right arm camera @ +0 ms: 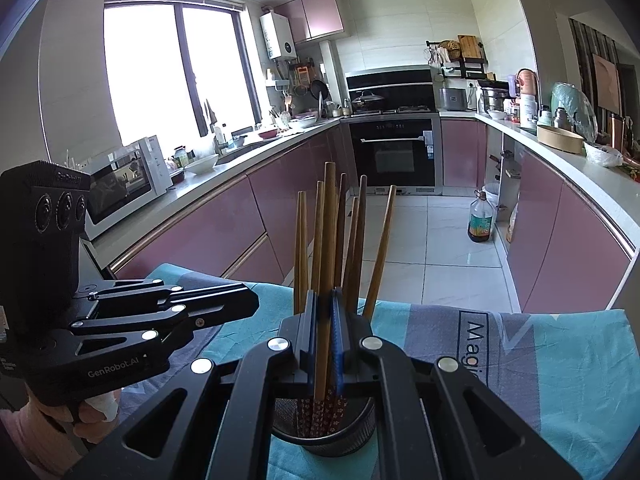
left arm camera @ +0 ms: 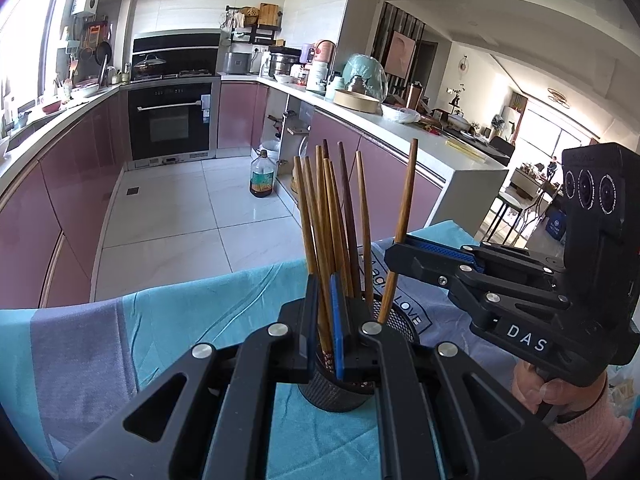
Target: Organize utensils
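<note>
A black mesh holder (left arm camera: 394,322) stands on the blue cloth and holds several wooden chopsticks (left arm camera: 352,216) upright. My left gripper (left arm camera: 325,320) is shut on a chopstick (left arm camera: 326,332) just above the holder's rim. My right gripper (left arm camera: 396,254) reaches in from the right and is shut on one leaning chopstick (left arm camera: 404,216). In the right wrist view, my right gripper (right arm camera: 325,334) clamps a chopstick (right arm camera: 326,280) above the holder (right arm camera: 360,428), with the other chopsticks (right arm camera: 358,240) behind it. The left gripper (right arm camera: 240,300) shows at the left, its fingertips hidden from this side.
The blue and grey cloth (left arm camera: 180,320) covers the table. Beyond it lie a tiled floor, pink cabinets (right arm camera: 224,232), an oven (right arm camera: 394,152) and an oil bottle (left arm camera: 263,176). Cluttered counters run along both sides.
</note>
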Demonstrator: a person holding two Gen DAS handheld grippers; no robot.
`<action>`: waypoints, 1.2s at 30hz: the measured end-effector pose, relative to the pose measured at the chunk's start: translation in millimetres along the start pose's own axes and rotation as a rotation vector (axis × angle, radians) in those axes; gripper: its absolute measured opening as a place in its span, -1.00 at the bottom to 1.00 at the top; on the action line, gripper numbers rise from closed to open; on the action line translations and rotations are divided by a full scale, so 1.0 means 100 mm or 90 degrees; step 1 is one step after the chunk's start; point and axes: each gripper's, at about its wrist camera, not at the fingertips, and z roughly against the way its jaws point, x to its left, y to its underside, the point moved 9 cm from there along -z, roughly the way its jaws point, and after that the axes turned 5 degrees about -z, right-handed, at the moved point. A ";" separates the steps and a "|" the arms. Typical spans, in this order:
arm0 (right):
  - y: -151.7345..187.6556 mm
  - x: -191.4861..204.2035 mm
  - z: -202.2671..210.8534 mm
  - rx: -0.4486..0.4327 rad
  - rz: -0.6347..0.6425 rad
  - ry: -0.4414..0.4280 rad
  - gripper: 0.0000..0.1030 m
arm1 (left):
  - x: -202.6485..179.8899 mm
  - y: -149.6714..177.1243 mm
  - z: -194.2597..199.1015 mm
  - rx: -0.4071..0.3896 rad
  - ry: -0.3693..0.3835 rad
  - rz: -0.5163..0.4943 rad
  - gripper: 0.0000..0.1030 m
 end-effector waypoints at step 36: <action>0.76 0.39 0.51 -0.089 0.039 0.067 0.87 | 0.50 0.94 1.09 -0.151 -0.235 0.043 0.90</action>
